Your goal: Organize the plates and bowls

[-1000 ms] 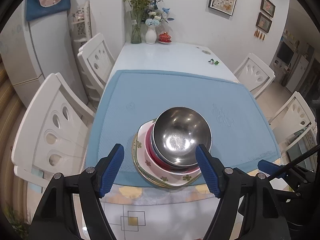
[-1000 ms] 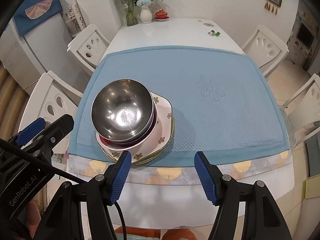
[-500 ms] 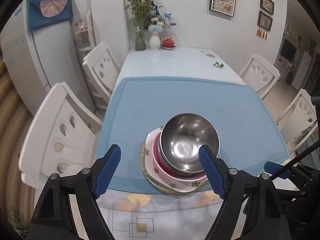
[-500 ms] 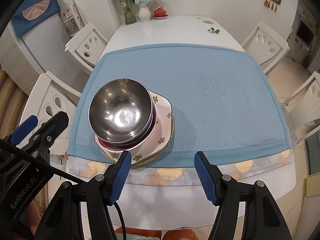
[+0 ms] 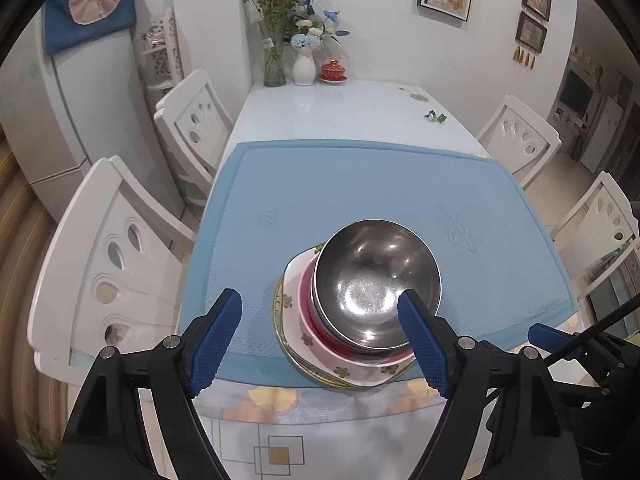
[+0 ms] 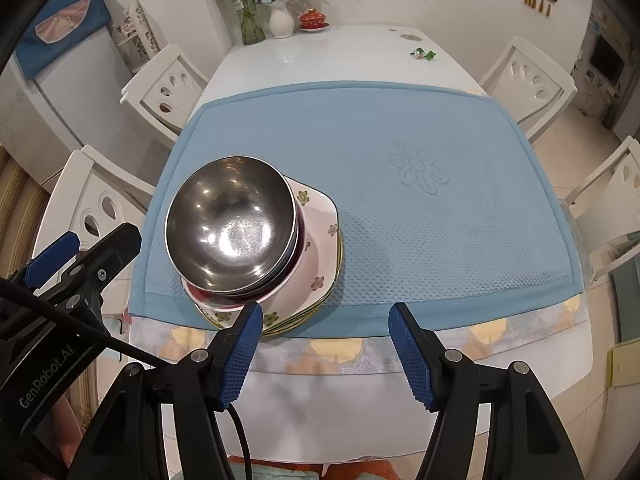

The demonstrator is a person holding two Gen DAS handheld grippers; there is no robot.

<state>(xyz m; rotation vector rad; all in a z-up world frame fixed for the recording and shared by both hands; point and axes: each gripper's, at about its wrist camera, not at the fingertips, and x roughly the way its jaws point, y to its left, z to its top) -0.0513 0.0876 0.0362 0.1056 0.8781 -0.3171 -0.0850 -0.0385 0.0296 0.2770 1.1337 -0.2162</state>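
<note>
A steel bowl (image 5: 376, 284) tops a stack with a red bowl (image 5: 306, 304) under it and white floral plates (image 5: 296, 322) at the bottom, near the front left of the blue mat (image 5: 320, 196). The stack also shows in the right wrist view: steel bowl (image 6: 232, 228), plates (image 6: 320, 240). My left gripper (image 5: 320, 344) is open and empty, above and in front of the stack. My right gripper (image 6: 326, 348) is open and empty over the table's front edge, right of the stack. The left gripper's body (image 6: 68, 272) shows at the left.
White chairs (image 5: 108, 264) stand along the left side and more chairs (image 5: 520, 140) on the right. Vases with flowers (image 5: 304, 64) and a red lidded cup (image 5: 333, 70) stand at the far end. A small green object (image 5: 436, 117) lies on the white table top (image 5: 340, 112).
Both grippers have drawn back and up a little from the stack; the stack looks smaller and sits more to the right in the left wrist view. The dishes have not moved.
</note>
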